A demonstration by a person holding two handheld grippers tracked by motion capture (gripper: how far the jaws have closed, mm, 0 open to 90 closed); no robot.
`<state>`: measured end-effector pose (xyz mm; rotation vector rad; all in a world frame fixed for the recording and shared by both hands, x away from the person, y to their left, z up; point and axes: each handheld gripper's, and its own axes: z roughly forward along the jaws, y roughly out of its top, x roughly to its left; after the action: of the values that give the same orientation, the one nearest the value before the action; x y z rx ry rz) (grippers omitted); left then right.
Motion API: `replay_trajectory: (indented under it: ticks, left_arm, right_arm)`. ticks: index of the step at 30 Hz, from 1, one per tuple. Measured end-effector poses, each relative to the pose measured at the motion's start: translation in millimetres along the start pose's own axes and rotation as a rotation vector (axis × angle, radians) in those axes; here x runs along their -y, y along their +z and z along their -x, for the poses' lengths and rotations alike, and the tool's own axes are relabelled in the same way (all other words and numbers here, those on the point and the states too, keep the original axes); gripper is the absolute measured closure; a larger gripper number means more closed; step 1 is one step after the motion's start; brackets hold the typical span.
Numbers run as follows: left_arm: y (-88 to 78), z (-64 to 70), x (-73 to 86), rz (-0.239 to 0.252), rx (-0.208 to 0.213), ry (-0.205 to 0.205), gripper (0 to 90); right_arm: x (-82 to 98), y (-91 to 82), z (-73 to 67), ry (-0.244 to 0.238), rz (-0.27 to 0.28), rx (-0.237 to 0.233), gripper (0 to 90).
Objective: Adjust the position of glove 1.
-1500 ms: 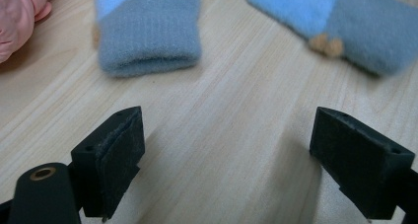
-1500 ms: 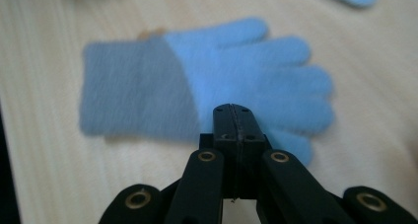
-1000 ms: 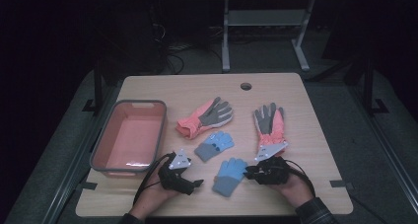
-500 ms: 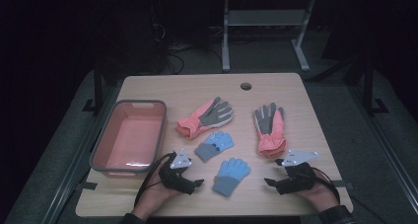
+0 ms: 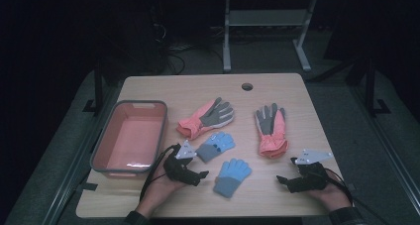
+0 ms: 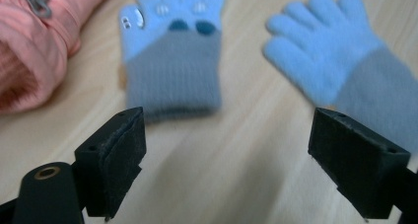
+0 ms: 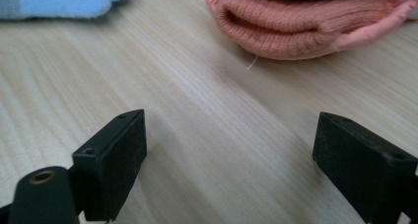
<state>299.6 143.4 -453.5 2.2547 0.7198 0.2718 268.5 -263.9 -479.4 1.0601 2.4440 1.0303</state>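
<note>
**Four gloves, one bin, two grippers with nothing held**

The worktop (image 5: 277,205) carries four gloves: two coral ones and two blue ones. There is one pink bin (image 5: 101,158) at the worktop's 9 o'clock, and one round hole (image 5: 247,86) near 12 o'clock.

In the high view the left coral glove (image 5: 205,118) lies just above centre, the right coral glove (image 5: 271,128) toward 3 o'clock. The patterned blue glove (image 5: 216,145) sits at centre, the plain blue glove (image 5: 233,176) toward 6 o'clock. None of them touch.

The left gripper (image 5: 195,174) rests near 7 o'clock, just beside both blue gloves. The right gripper (image 5: 285,181) sits near 5 o'clock, below the right coral glove. Its jaws have just been opening, with bare wood between them.

The left gripper view adds detail that the high view lacks: white marks and two dark patches on the patterned blue glove (image 6: 172,51), with its grey cuff just ahead of the released jaws. The right gripper view gives the ribbed cuff of the right coral glove (image 7: 305,21) and a loose thread (image 7: 252,62) beside it, ahead of the wide-apart jaws.
</note>
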Motion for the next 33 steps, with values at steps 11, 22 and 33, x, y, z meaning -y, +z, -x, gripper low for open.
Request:
replay_trajectory:
  ticks: [11,22,33]
  left_arm:
    - [17.1,-14.3,-29.0,0.01,-0.033,-0.001,34.9]
    - [42.5,-25.2,-43.0,-0.03,-0.03,-0.006,57.2]
    - [50.8,-26.9,-44.4,-0.089,-0.029,-0.025,87.2]
  right_arm:
    - [2.1,1.6,1.8,0.019,0.013,0.002,9.4]
    - [2.1,1.6,1.6,0.02,0.012,0.0,9.4]
    - [2.1,1.6,1.5,0.021,0.012,0.0,9.4]
